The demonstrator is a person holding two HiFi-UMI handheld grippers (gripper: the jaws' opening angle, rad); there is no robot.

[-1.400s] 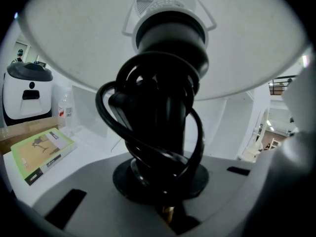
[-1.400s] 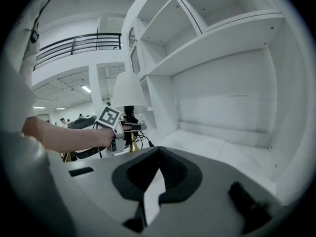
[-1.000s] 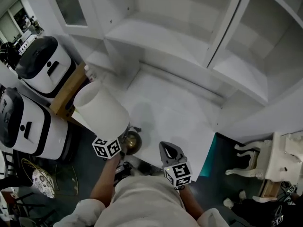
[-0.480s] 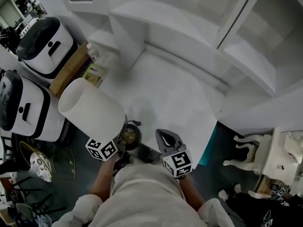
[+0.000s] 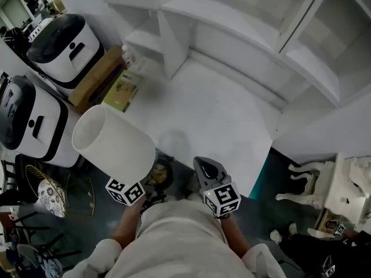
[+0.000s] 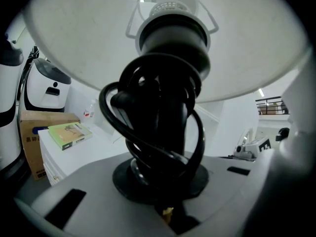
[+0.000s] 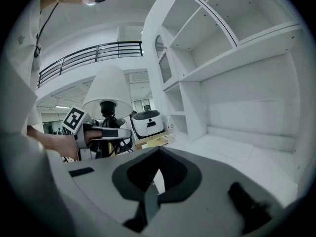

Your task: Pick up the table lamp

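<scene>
The table lamp has a white shade (image 5: 113,146) and a brass base (image 5: 157,172), and it hangs tilted just off the near edge of the white tabletop (image 5: 214,126). My left gripper (image 5: 145,185) is shut on its dark stem, which has black cord (image 6: 158,127) wound around it. In the left gripper view the shade (image 6: 163,38) fills the top and the gripper (image 6: 165,204) clamps low on the stem. My right gripper (image 5: 207,171) is shut and empty beside it. In the right gripper view that gripper (image 7: 152,179) points at the shelves, with the lamp (image 7: 107,90) at left.
White shelving (image 5: 249,22) rises behind the tabletop. A green book (image 5: 123,90), a cardboard box (image 5: 95,77) and a small bottle (image 5: 128,55) sit at the left. Two white and black machines (image 5: 61,39) stand on the floor at left, and ornate white furniture (image 5: 336,190) at right.
The lamp and both grippers have drawn back from the table toward the person. The lamp's base has left the tabletop's near corner and now hangs over the dark floor.
</scene>
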